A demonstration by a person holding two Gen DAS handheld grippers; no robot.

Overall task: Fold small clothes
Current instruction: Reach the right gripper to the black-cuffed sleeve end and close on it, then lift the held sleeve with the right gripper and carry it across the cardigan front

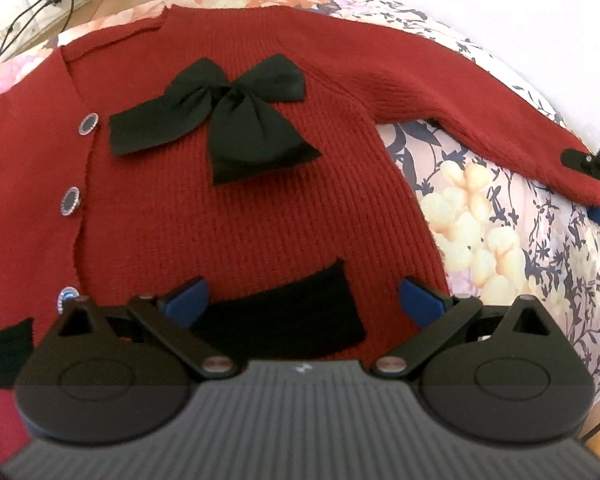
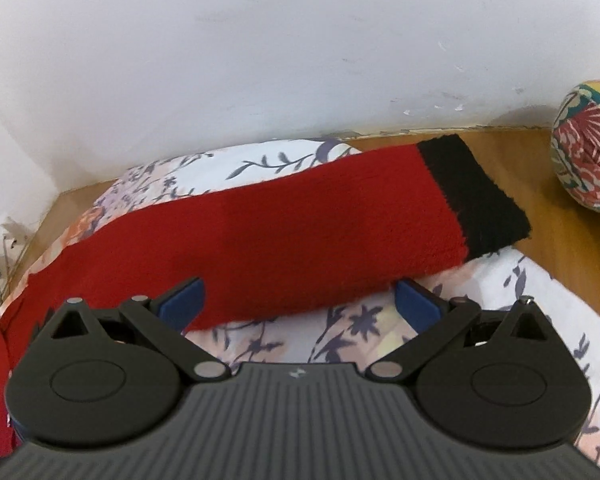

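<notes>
A red cardigan [image 1: 228,208] with a black bow [image 1: 236,120] lies spread flat on the floral sheet [image 1: 500,216]. The left hand-held gripper [image 1: 302,304] hovers over its hem, fingers spread wide around a black pocket [image 1: 292,312]. Over to the right, the right hand-held gripper [image 2: 300,300] hangs wide open above the outstretched sleeve [image 2: 260,232], its black cuff [image 2: 472,196] reaching onto the wooden floor [image 2: 560,240].

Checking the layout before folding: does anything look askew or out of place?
The cardigan lies flat, but its sleeve runs past the floral sheet, so the black cuff rests on bare wood. Both claws are open.
</notes>
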